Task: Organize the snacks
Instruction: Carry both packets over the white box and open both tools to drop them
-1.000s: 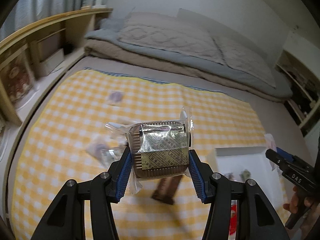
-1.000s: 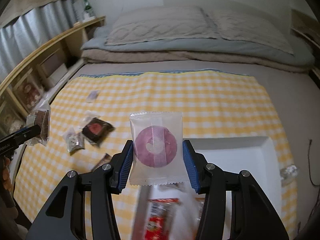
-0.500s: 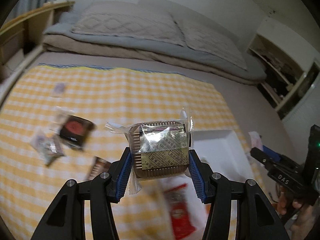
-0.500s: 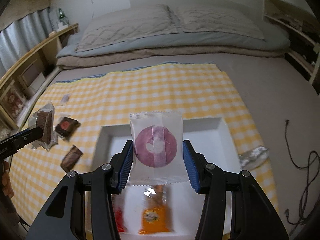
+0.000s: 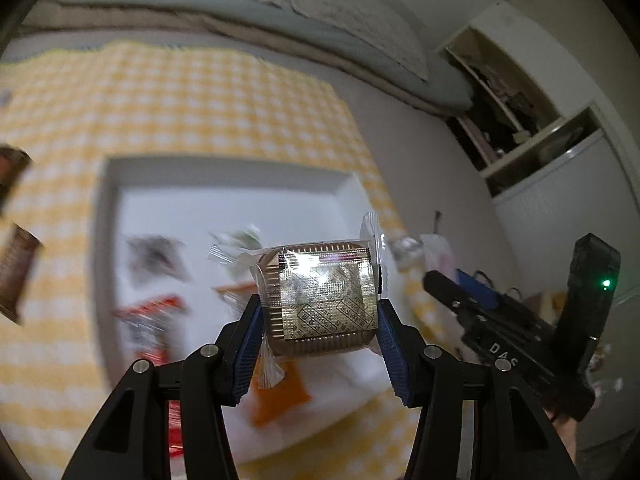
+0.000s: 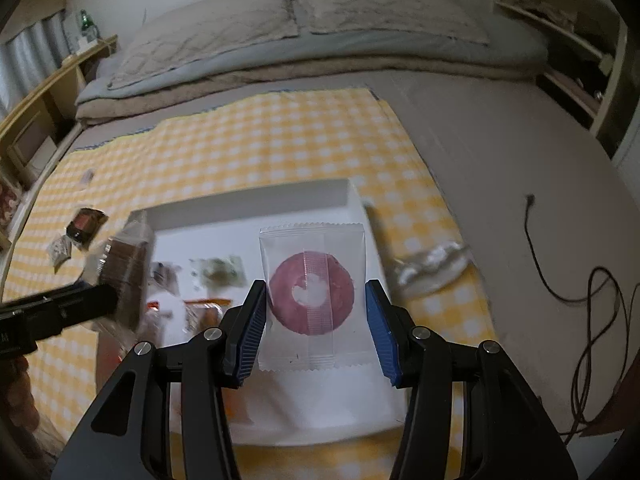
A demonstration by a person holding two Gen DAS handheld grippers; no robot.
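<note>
**Now two snacks hang over the white tray**

Both tools are above the white tray (image 6: 248,210), which sits on the yellow checked cloth (image 6: 256,136) on the floor.

The left tool (image 5: 318,334) is clenched on a brown ridged cake in a clear wrapper (image 5: 320,300), with a gold label on its front. Its blue pads press on both sides of the cake.

The right tool (image 6: 316,320) grips a clear packet with a purple ring snack (image 6: 312,286) inside. The pads squeeze the packet's two edges.

Inside the tray lie a few snacks, but they look blurry: a red packet (image 5: 150,320), an orange one (image 5: 280,396), a dark one (image 5: 154,252) and a greenish one (image 6: 218,272).

Outside the tray, on the cloth, sit a dark packet with a red middle (image 6: 84,224) and a small pale packet (image 6: 60,248). A crumpled silver wrapper (image 6: 432,264) lies just beside the tray's right side.
</note>
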